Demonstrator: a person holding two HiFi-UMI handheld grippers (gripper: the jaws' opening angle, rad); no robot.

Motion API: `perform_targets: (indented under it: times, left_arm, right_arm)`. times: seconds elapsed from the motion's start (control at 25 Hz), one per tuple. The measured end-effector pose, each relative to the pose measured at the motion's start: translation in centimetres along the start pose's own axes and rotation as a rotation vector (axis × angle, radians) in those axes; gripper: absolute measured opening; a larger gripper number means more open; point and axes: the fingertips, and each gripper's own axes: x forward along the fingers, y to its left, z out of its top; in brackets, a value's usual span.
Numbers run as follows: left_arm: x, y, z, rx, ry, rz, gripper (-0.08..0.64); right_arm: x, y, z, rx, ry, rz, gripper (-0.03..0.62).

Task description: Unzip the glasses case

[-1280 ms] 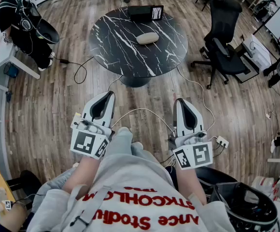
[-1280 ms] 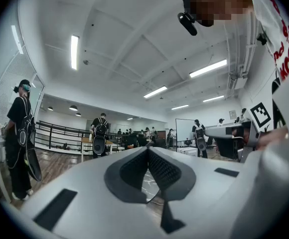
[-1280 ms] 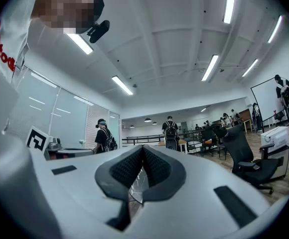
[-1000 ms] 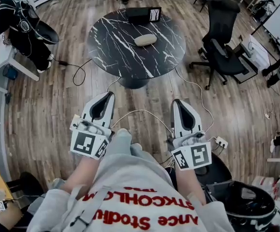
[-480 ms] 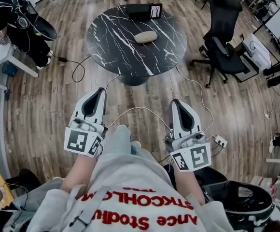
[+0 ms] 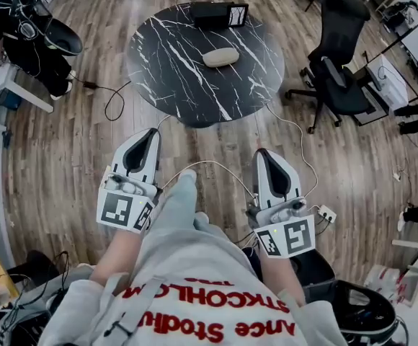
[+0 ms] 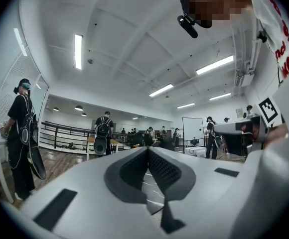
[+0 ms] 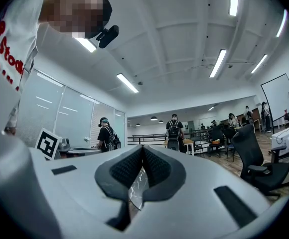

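Note:
The beige oval glasses case (image 6: 220, 56) lies closed near the middle of a round black marble table (image 6: 187, 85), far ahead of both grippers. My left gripper (image 6: 150, 131) and right gripper (image 6: 261, 151) are held level at waist height over the wooden floor, short of the table's near edge. In the left gripper view the left gripper (image 7: 148, 151) has its dark pads pressed together with nothing between them. The right gripper (image 8: 142, 147) looks the same in its own view, shut and empty. The case does not show in either gripper view.
A black box with a square marker (image 6: 220, 13) stands at the table's far edge. A black office chair (image 6: 339, 56) is right of the table. A person in black (image 6: 21, 27) stands at the far left by a white desk. Cables (image 6: 108, 99) trail on the floor.
The person has stepped forward, and a leg now reaches out between the grippers. The left gripper has shifted slightly left in the head view. Both grippers stay shut.

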Motion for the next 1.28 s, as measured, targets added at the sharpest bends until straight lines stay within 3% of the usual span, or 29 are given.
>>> perform_targets:
  times: [0.4,0.76,1.28]
  left_arm:
    - [11.1,7.0,-0.3,-0.018,-0.017,-0.059,0.009]
    - [19.9,11.5,-0.4,-0.025,-0.026,-0.161,0.009]
    - [25.5,13.6,-3.3,-0.077,0.012,-0.123,0.009]
  right_arm:
    - [11.1,-4.6,-0.3,-0.017,0.01,-0.036,0.015]
    - [18.6,-7.6,-0.1,-0.015,0.013,-0.109,0.015]
    - [24.1,-12.0,-2.7,0.011,0.072,-0.078,0.015]
